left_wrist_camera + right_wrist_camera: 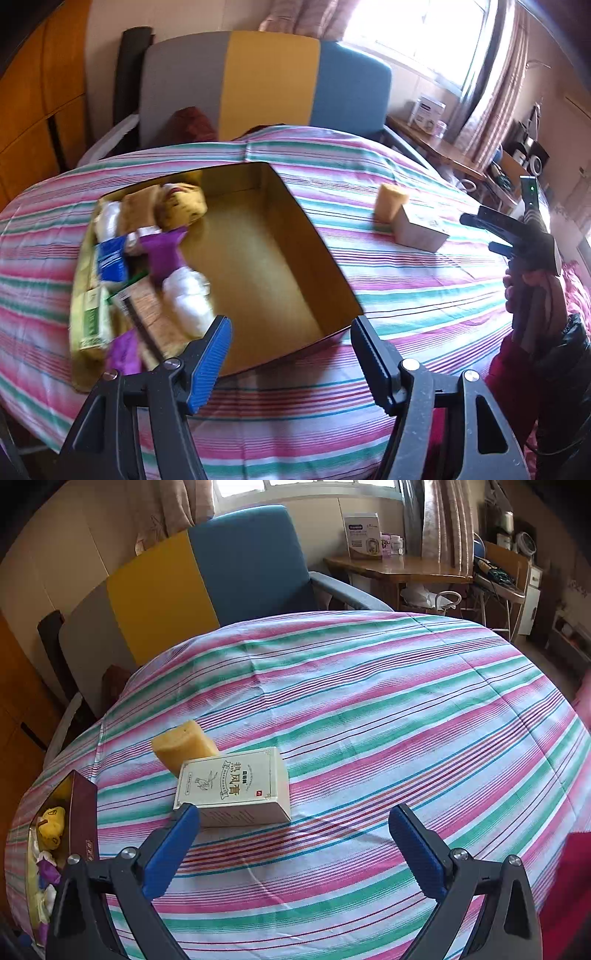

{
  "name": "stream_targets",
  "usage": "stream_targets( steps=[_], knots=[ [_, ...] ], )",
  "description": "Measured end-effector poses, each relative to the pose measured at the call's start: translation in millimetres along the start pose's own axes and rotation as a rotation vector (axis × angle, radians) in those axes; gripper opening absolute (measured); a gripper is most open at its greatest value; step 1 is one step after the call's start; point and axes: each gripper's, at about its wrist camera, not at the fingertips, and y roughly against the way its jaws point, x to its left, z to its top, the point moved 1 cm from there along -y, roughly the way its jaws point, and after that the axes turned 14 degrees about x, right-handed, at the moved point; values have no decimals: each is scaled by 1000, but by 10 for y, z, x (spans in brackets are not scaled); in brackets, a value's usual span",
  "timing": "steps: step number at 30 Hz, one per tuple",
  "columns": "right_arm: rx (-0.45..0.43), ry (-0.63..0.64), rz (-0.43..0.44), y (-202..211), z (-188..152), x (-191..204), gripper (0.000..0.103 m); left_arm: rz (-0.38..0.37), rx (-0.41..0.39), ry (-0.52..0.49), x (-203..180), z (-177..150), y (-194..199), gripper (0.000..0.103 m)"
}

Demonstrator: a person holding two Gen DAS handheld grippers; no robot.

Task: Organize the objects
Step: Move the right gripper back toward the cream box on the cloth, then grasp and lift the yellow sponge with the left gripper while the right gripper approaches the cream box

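Both grippers, left gripper (290, 356) and right gripper (293, 853), spread empty; one storage box (314, 236), one carton (236, 788) touching one sponge (183, 746) mid-tablecloth (369, 701).

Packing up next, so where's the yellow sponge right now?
In the right wrist view, the yellow sponge sits left of centre on the striped cloth, touching the cream box.

Bed w/ striped sheet (369, 701), pink, green & white. Behind it an armchair (207, 572) w/ grey, yellow & blue panels. Window (310, 485) above gives strong daylight; patterned curtains (447, 520) at its sides. Wooden desk (399, 568) at right, cluttered shelf beside it. Orange wood cabinet (44, 92) at left, beige walls.
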Motion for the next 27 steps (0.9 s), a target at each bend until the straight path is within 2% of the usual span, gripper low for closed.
stream_targets(
  steps=[13,18,27],
  knots=[
    [4,-116,116,18,36,-216,103,-64,44,-130,-680,517,-254,68],
    [9,-189,178,28,41,-353,103,-116,74,-119,-867,897,-420,68],
    [3,-364,283,24,42,-696,103,-143,94,-165,-1374,1601,-911,70]
  ],
)
